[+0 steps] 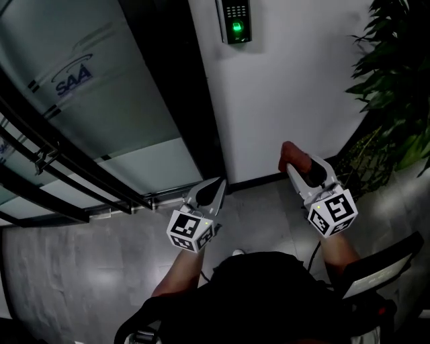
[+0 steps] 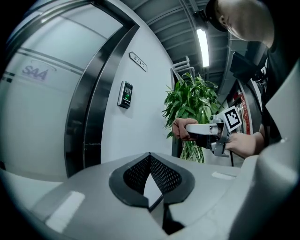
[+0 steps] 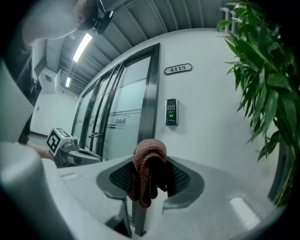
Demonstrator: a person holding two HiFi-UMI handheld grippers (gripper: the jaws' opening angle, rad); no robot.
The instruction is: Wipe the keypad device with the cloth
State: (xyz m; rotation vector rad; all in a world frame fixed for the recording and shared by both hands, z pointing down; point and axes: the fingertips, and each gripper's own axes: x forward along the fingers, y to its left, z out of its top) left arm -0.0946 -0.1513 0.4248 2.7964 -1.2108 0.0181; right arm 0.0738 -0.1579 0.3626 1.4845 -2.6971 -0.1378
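The keypad device (image 1: 236, 20) hangs on the white wall with a green light lit; it also shows in both gripper views (image 2: 125, 94) (image 3: 171, 112). A brown cloth (image 3: 149, 174) is bunched between the jaws of my right gripper (image 3: 151, 180), which is shut on it. In the head view that right gripper (image 1: 290, 156) is low and right of the keypad, the cloth (image 1: 293, 154) at its tip. My left gripper (image 1: 220, 185) is lower left, near the door frame. Its jaws (image 2: 150, 176) meet with nothing between them.
A glass door (image 1: 94, 101) with a dark metal frame (image 1: 181, 87) stands left of the keypad, with a handle bar (image 1: 47, 158). A leafy potted plant (image 1: 396, 87) stands at the right. A room number plate (image 3: 178, 69) sits above the keypad. Grey tiled floor (image 1: 80, 269) lies below.
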